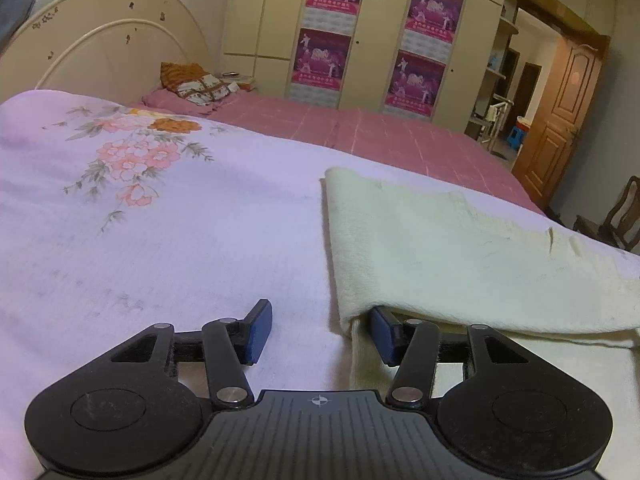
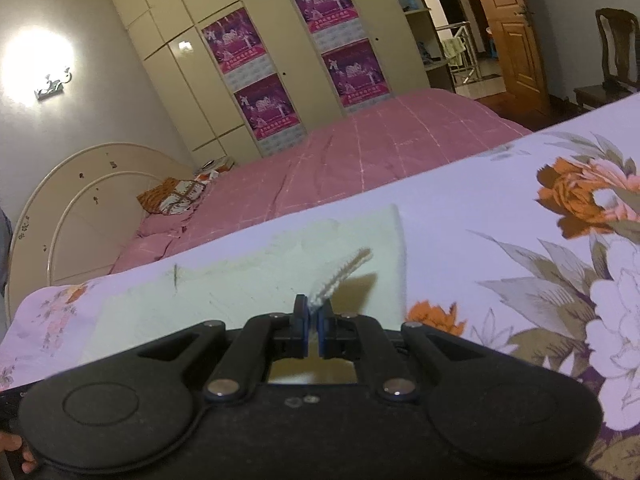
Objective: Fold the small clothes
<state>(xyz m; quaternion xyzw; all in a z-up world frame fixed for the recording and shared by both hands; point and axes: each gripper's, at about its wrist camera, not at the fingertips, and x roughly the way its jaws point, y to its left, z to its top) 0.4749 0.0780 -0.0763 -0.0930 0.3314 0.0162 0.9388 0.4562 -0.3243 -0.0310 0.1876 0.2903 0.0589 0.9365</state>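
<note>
right gripper (image 2: pixel 314 322) jaws pinching cream cloth (image 2: pixel 340 276) edge, left gripper (image 1: pixel 316 330) jaws spread

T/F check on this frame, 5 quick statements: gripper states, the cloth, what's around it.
1. The right gripper is shut on a corner of the cloth. True.
2. The left gripper is shut. False: its jaws stand wide open, with one finger tucked under the cloth's folded edge.
3. The cloth is dark blue. False: it is cream.
4. The cloth lies on a floral sheet. True.
5. The door behind the bed is white. False: it is brown wood.
</note>
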